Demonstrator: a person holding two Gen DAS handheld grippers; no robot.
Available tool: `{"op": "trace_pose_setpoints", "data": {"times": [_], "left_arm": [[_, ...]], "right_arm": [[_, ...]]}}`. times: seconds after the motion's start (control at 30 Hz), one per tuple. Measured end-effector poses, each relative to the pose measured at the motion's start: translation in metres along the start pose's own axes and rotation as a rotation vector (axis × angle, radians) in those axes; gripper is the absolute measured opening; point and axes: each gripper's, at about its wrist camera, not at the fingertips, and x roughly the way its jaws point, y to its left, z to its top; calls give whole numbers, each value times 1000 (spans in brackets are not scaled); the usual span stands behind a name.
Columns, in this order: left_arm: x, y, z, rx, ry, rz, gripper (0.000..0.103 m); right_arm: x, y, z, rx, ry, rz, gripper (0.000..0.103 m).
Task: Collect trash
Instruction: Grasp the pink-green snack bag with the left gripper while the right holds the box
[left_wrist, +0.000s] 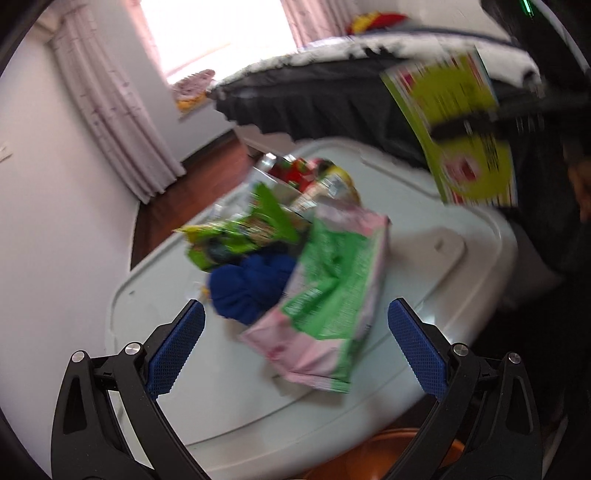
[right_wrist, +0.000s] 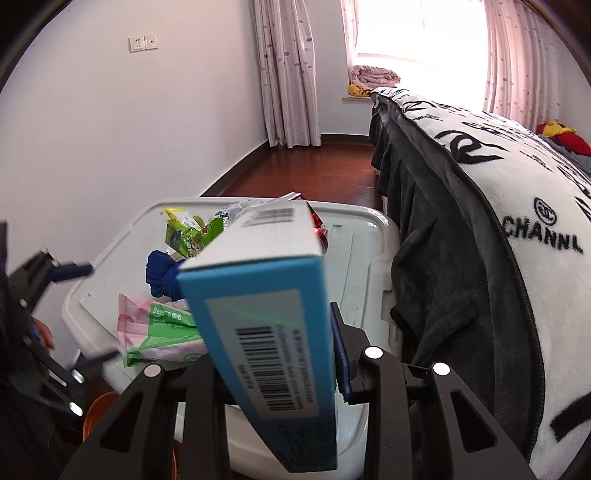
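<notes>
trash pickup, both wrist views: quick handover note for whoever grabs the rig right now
Right gripper: shut on the blue box, lifted above the white bin lid.
Left gripper: open, empty, pointed at the pink-and-green wrapper.
On the lid: that wrapper, a green snack bag, a blue cloth, and more wrappers behind, too blurred to tell apart.
Done: box picked up.
Left: drop it off (an orange container shows below the lid), then clear the pile.
</notes>
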Motion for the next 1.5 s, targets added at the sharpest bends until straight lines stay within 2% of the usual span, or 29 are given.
{"op": "trace_pose_setpoints", "data": {"times": [0.2, 0.33, 0.53, 0.73, 0.97, 1.03, 1.07, 1.1, 1.13, 1.17, 1.3, 1.5], "left_arm": [[21, -29, 5, 139, 47, -44, 97], [33, -40, 7, 201, 77, -54, 97], [41, -39, 10, 196, 78, -70, 97], [54, -43, 14, 216, 103, -64, 96], [70, -46, 19, 224, 142, -48, 93], [78, -47, 20, 217, 170, -46, 78], [84, -46, 20, 206, 199, -51, 62], [89, -45, 20, 189, 225, -60, 52], [93, -44, 19, 168, 241, -76, 47], [96, -45, 18, 166, 249, -81, 35], [95, -54, 14, 198, 228, -33, 20], [80, -37, 11, 100, 181, -104, 10]], "right_arm": [[0, -10, 1, 28, -3, 5, 31], [13, -12, -2, 47, 51, 41, 29], [5, -24, 0, 114, 11, 77, 29], [-11, -21, 6, 122, -52, 81, 29], [-19, -22, 7, 125, -77, 91, 29], [-20, -23, 7, 129, -82, 92, 29], [-21, -23, 7, 130, -84, 91, 29], [-22, -23, 8, 132, -86, 92, 29], [-22, -24, 7, 132, -87, 92, 29], [-24, -24, 5, 131, -89, 91, 29], [-24, -23, 5, 134, -91, 91, 29], [-26, -23, 5, 136, -98, 92, 29]]}}
